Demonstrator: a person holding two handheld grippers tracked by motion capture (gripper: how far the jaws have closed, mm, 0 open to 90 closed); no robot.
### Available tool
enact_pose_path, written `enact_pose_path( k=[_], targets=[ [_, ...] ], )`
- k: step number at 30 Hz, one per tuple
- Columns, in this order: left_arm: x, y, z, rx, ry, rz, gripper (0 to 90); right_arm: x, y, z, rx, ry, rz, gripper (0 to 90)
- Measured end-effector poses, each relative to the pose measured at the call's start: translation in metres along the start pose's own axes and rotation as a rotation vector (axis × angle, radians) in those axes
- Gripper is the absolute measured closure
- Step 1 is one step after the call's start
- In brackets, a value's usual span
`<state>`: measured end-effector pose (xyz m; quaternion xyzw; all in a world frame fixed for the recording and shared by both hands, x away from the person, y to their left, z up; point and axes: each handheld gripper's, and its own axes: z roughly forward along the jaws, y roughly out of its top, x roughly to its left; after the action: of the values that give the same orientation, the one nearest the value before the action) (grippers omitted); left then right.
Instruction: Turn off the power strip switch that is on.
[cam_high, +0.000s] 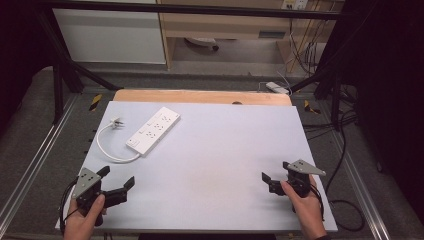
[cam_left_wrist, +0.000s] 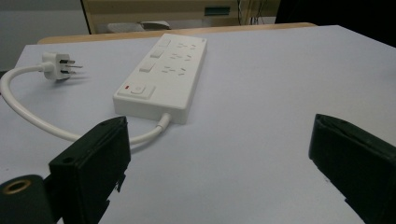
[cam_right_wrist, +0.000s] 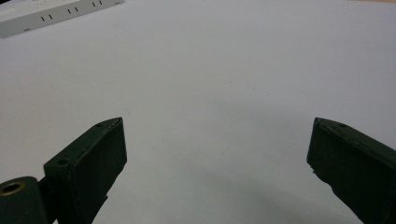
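The table (cam_high: 210, 165) is viewed from above, facing forward. It is viewed low and close from each gripper camera. The power strip (cam_high: 153, 131) is shared.

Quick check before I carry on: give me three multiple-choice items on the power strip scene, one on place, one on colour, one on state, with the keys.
1. Where does the power strip lie on the table?
A. far left part
B. near right corner
C. dead centre

2. What colour are the power strip and its cable?
A. black
B. white
C. orange

3. How does the plug stand?
A. pushed into the strip
B. held by the left gripper
C. lying loose on the table

Answers:
1 A: the high view shows it toward the far left, ahead of the left gripper.
2 B: both show white in the left gripper view.
3 C: its pins are bare, beside the strip; the left gripper and right gripper are open and hold nothing.
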<state>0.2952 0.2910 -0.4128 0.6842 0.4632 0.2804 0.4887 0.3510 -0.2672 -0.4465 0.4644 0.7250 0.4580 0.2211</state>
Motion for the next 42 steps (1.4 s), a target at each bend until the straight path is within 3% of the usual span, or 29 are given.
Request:
enact_pose_path(
  k=[12, 31, 37, 42],
  targets=[
    [0.001, 0.002, -0.004, -0.032, -0.004, -0.003, 5.4, 0.000, 0.000, 0.001, 0.005, 0.009, 0.007, 4.6],
    [0.001, 0.007, -0.005, -0.075, -0.014, -0.002, 7.0, 0.004, 0.002, 0.004, 0.008, 0.028, -0.020, 3.9],
    [0.007, 0.013, 0.002, -0.083, -0.013, -0.043, 7.2, 0.004, 0.003, 0.006, 0.000, 0.041, -0.032, 3.8],
    [0.006, 0.021, 0.008, -0.095, -0.030, -0.051, 7.0, 0.004, 0.003, 0.008, 0.007, 0.043, -0.036, 3.7]
  ],
)
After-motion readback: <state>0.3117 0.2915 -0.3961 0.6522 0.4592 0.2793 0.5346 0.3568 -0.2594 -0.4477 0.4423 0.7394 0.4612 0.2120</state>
